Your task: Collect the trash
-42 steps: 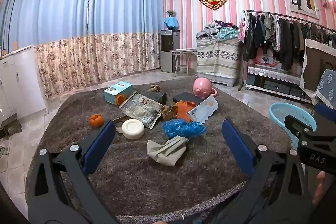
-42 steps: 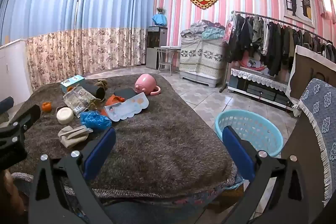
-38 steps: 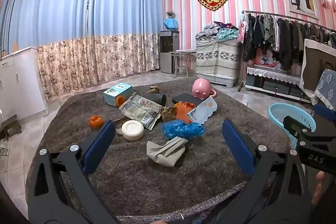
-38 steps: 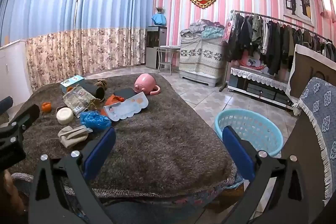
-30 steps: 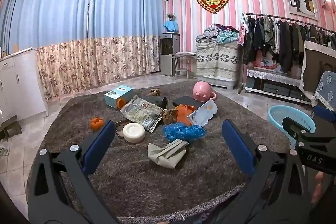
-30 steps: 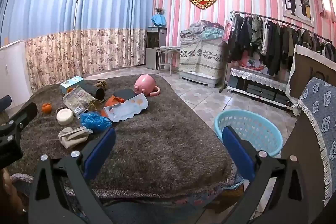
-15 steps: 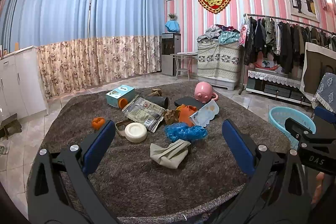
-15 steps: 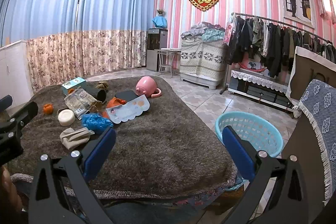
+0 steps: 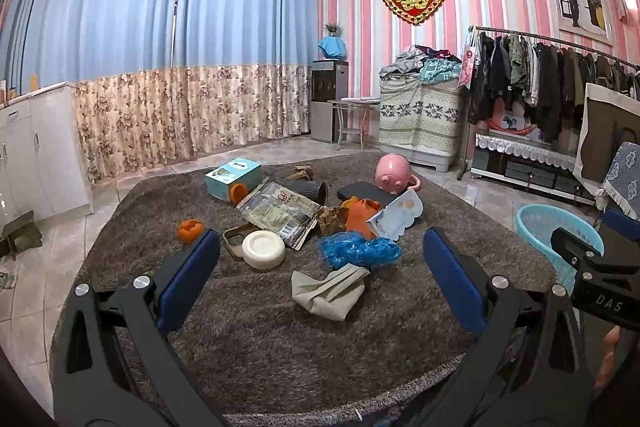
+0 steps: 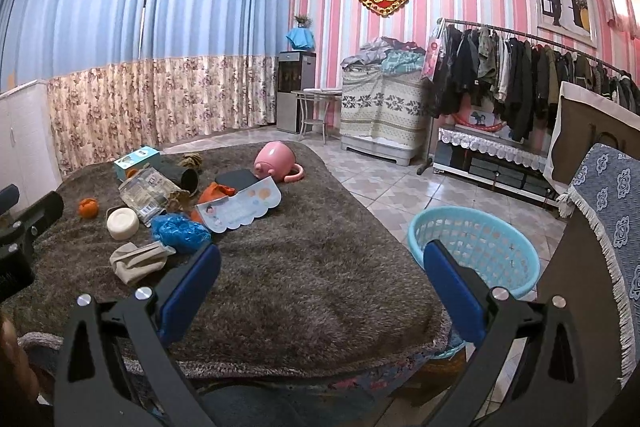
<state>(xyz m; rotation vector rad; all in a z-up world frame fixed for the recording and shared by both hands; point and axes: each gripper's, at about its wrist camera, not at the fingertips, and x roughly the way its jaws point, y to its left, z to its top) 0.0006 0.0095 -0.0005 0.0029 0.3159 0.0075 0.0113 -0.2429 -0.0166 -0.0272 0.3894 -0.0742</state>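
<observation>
Trash lies on a brown shaggy tabletop (image 9: 260, 339): a beige crumpled cloth (image 9: 326, 291), a blue plastic bag (image 9: 358, 251), a white round lid (image 9: 264, 249), an orange peel (image 9: 190, 229), a foil wrapper (image 9: 278, 213), a teal box (image 9: 232, 175) and a pink piggy pot (image 9: 392, 178). My left gripper (image 9: 320, 277) is open and empty, short of the cloth. My right gripper (image 10: 320, 277) is open and empty over the table's right part. A light blue basket (image 10: 476, 245) stands on the floor to the right.
A clothes rack (image 10: 520, 83) and a covered cabinet (image 10: 380, 115) stand at the back right. A chair with a blue cloth (image 10: 608, 211) is at the right. White cabinets (image 9: 28, 163) and curtains line the left. The floor is tiled.
Both views have shifted slightly; the objects sit a little lower and nearer in frame. Both grippers stay open and empty. Nothing on the table moved.
</observation>
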